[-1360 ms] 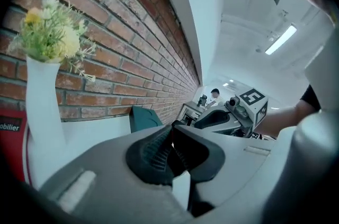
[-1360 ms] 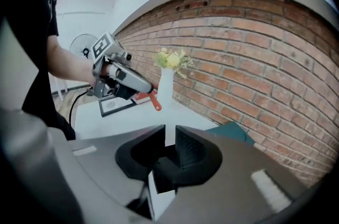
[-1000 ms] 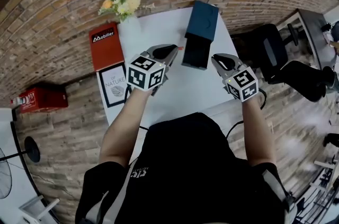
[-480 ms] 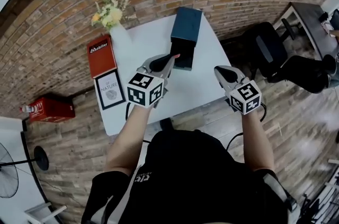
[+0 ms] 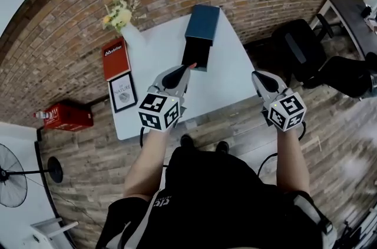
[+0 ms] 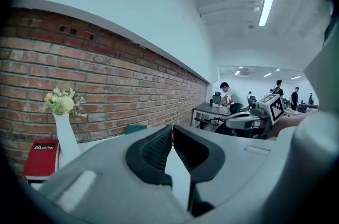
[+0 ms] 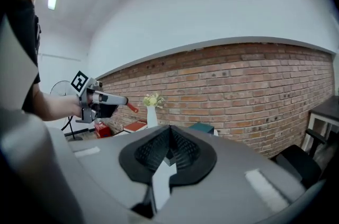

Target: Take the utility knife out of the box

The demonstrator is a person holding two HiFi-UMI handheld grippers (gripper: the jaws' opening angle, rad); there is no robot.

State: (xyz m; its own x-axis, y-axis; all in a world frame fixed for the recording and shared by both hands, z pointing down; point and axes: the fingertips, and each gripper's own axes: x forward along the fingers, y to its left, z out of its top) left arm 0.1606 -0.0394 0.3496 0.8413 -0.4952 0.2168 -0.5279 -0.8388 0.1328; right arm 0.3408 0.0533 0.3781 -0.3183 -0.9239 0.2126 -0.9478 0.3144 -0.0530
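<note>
Left gripper (image 6: pixel 172 134): clenched on the knife (image 7: pixel 131 107), whose red end stuck out past the fingertips; a red sliver showed between the pads.
Right gripper (image 7: pixel 170 135): jaws had just been closing and met, with nothing between them; it was held off the table's right edge, well apart from the box.
Knife: out of the box and held in the air by the left gripper; in the head view its red tip sat just at the near end of the tray.
Box (image 5: pixel 202 23): dark teal, lying on the table near the brick wall, with its dark tray (image 5: pixel 195 56) slid out toward the person.
Table (image 5: pixel 230 83): white, set against the wall.
Vase (image 5: pixel 131 36): white, with yellow flowers, at the table's far left corner.
Red book (image 5: pixel 116 57): flat on the table's left side, with a framed print (image 5: pixel 122 92) just beside it.
Person: standing at the table's near edge in a black top.
</note>
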